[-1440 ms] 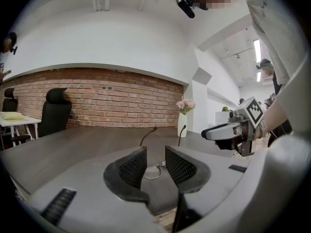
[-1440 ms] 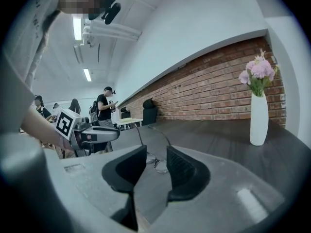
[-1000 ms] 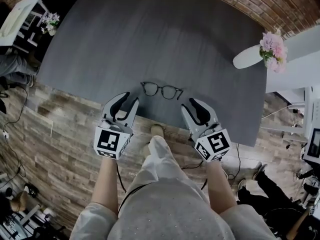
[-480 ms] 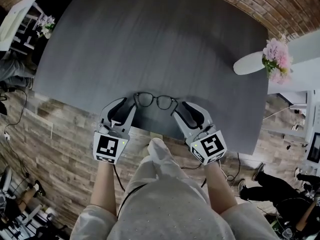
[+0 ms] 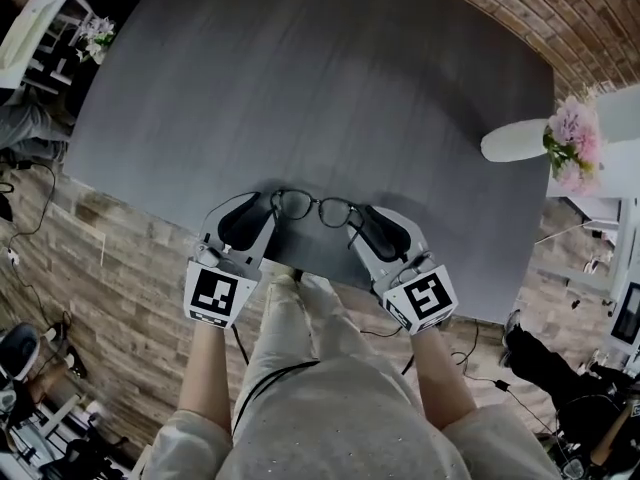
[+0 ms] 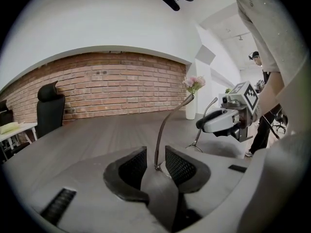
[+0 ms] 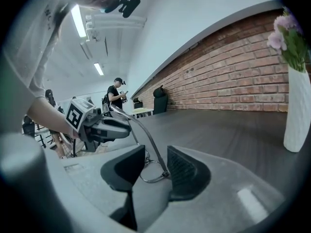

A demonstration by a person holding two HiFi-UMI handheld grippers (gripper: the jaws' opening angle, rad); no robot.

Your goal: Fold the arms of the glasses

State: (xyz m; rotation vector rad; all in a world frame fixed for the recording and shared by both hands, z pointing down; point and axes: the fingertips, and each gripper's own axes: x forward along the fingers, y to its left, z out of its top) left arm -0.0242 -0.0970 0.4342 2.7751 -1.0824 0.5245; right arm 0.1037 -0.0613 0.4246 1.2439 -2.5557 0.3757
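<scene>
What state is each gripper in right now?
Left gripper: open, one glasses arm standing between its jaws, unclamped.
Right gripper: open, jaws have just been opening, the other glasses arm between them, unclamped.

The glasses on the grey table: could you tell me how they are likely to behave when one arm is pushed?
The arms look like thin curved wire, so they will probably flex and could bend if forced. The glasses look light, so they may slide on the smooth table rather than fold unless steadied.
</scene>
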